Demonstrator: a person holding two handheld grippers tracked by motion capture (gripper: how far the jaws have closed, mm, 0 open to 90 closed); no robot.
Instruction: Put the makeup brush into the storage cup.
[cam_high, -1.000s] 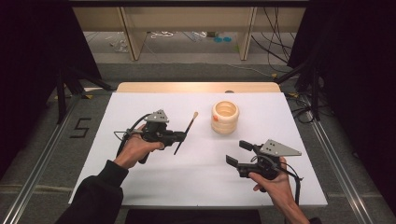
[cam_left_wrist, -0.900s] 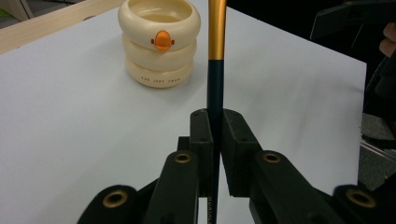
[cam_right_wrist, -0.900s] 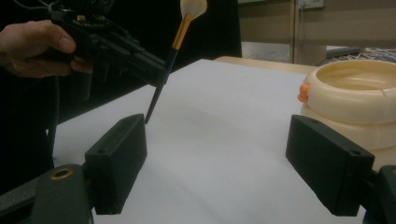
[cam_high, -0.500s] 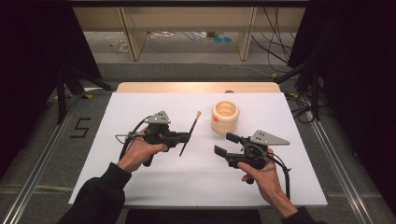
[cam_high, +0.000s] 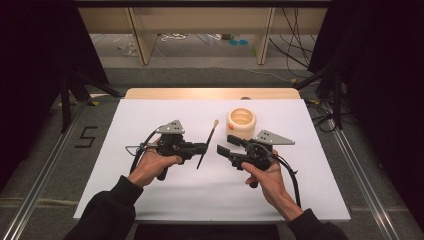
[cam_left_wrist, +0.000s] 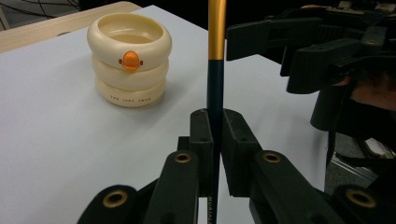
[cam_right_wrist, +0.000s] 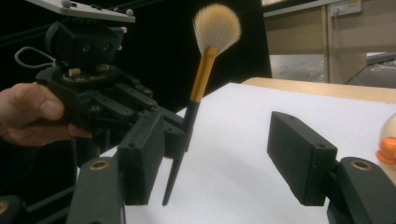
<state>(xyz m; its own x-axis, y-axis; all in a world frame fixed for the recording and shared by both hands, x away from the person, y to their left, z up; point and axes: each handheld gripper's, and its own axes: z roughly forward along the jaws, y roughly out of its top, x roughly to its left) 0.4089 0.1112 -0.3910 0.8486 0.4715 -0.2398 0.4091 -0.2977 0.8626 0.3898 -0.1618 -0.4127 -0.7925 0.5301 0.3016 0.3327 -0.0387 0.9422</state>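
Black pads of my left gripper (cam_high: 202, 148) were pinched tight on the dark lower handle of a makeup brush (cam_high: 208, 143), the jaws closed right down on it. In the left gripper view the handle (cam_left_wrist: 215, 93) rose straight up between those pads, dark below and gold above. In the high view the brush slanted up and away from me over the white table (cam_high: 125, 190), its pale bristle tip pointing toward the far edge.

My right gripper (cam_high: 224, 144) was just right of the brush with its jaws aimed at it. They had just been closing, yet they were partly apart and nothing was gripped; the pads touched nothing. In the right gripper view the brush (cam_right_wrist: 201, 84) stood tilted behind my near jaw, its fluffy fan of bristles topmost, clamped in my left gripper (cam_right_wrist: 180, 135), with my left hand (cam_right_wrist: 32, 116) around that tool's body.

A cream ringed cup (cam_high: 241, 123) with a small orange mark on its side stood on the table beyond my right gripper, near it and apart from the brush.
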